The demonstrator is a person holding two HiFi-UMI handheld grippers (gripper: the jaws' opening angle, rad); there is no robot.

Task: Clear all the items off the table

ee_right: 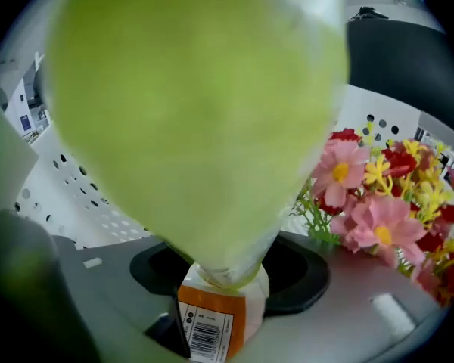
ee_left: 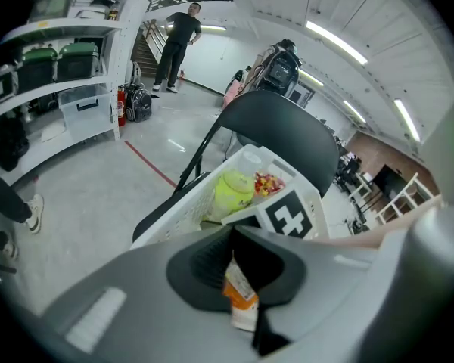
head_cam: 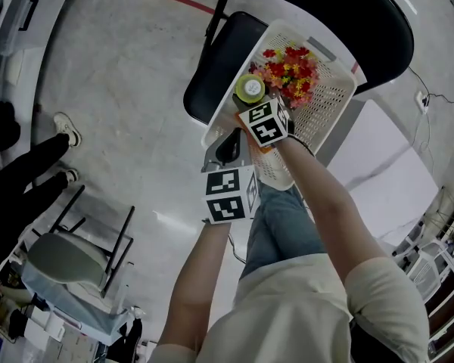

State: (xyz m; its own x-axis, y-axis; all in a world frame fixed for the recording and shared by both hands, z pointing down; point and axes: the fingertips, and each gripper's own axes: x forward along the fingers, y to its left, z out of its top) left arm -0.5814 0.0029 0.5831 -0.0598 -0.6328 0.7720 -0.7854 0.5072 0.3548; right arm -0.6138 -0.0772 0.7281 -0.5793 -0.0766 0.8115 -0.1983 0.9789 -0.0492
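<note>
View from above of a person holding two tools over one white perforated basket [head_cam: 329, 104], which sits on the seat of one black folding chair [head_cam: 219, 74] on a grey floor [head_cam: 136, 74]; no surface is in view. The right tool [head_cam: 251, 101] grasps one bottle [head_cam: 250, 88] of yellow-green drink, its jaws set apart around the end that carries an orange label with a barcode; the bottle is inside the basket's rim, just beside one bunch of artificial flowers [head_cam: 291, 70] in red, pink and yellow, which lies in the basket. The left tool [head_cam: 228, 147] is nearer the person, at the basket's near edge; its jaws are clenched together, and one thin orange-and-white packet [ee_left: 240, 297] is pinched in the slit between them. Each tool carries one cube with black-and-white square markers. In the left gripper view, one other person [ee_left: 178, 44] stands far off across the room, and white shelves [ee_left: 68, 89] line the left wall.
</note>
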